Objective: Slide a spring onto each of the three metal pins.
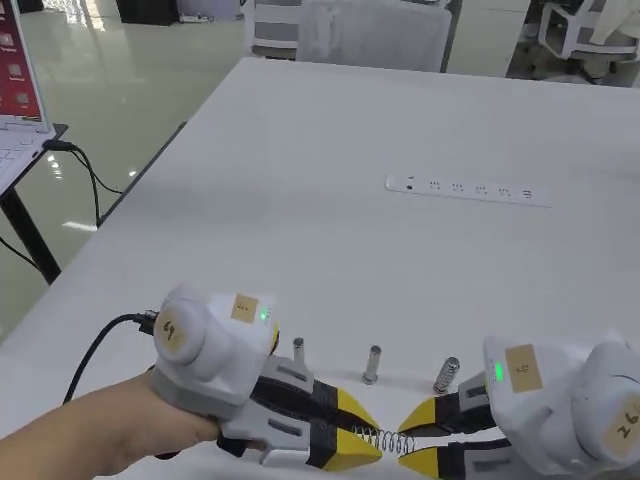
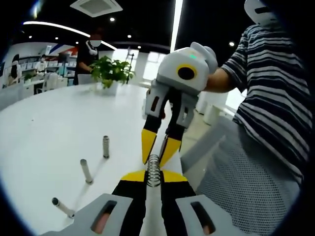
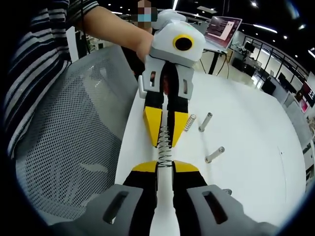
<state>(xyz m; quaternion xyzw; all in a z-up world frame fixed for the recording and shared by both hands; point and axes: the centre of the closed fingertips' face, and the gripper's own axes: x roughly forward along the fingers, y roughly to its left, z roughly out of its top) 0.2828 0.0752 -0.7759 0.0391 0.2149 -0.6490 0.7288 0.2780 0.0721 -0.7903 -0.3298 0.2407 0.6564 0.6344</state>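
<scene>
One of the three short, upright silver metal pins already wears its spring. This spring-covered pin (image 1: 447, 374) stands at the right end of the row, while the middle bare pin (image 1: 373, 363) and the left bare pin (image 1: 298, 350) are uncovered. By my reckoning about a third of the job is done and two pins are left. A second spring is in hand: the thin bright-steel coil spring (image 1: 390, 440) hangs in the air on the person's side of the row, over the near part of the bench, bridging the gap between the two tools. It lies roughly level, with open, evenly spaced turns, and looks slightly drawn out rather than slack, though I cannot tell how hard it is pulled. The left hand-held gripper (image 1: 378, 446), grey-bodied with black jaws tipped in yellow, has its jaws narrowed onto one end of the coil. The right hand-held gripper (image 1: 402, 444), of the same make, pinches the other end. In the right gripper view a small coiled thing (image 3: 189, 123) lies on the bench beside a pin; it is likely a third, loose spring, but too small to be sure. Everything sits on the white bench (image 1: 300, 200), with a white power strip (image 1: 468, 189) well apart toward the back and a black cable (image 1: 100, 345) trailing from the left tool.
</scene>
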